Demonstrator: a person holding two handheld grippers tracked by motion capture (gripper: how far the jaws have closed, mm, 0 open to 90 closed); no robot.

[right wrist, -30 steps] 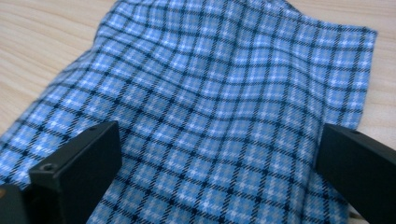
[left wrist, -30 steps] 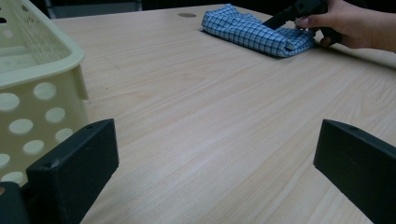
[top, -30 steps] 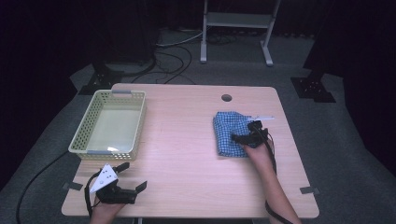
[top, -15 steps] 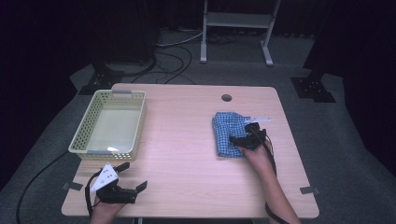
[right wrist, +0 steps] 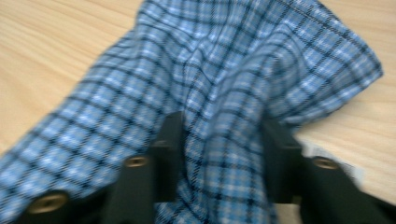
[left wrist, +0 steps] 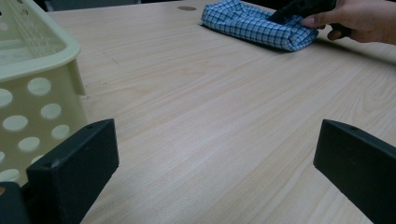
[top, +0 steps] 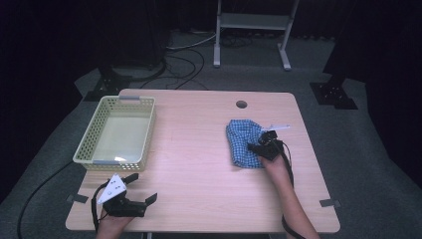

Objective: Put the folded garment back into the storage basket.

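On the table (top: 199, 149), right gripper (right wrist: 219, 135) has just closed on cloth (right wrist: 224, 70).

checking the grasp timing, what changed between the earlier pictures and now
The right gripper has just been closing its jaws, and a bunched fold of the blue checked cloth is now pinched between them. The cloth lies in the same spot on the table. The left gripper stays open beside the yellow basket, unmoved.
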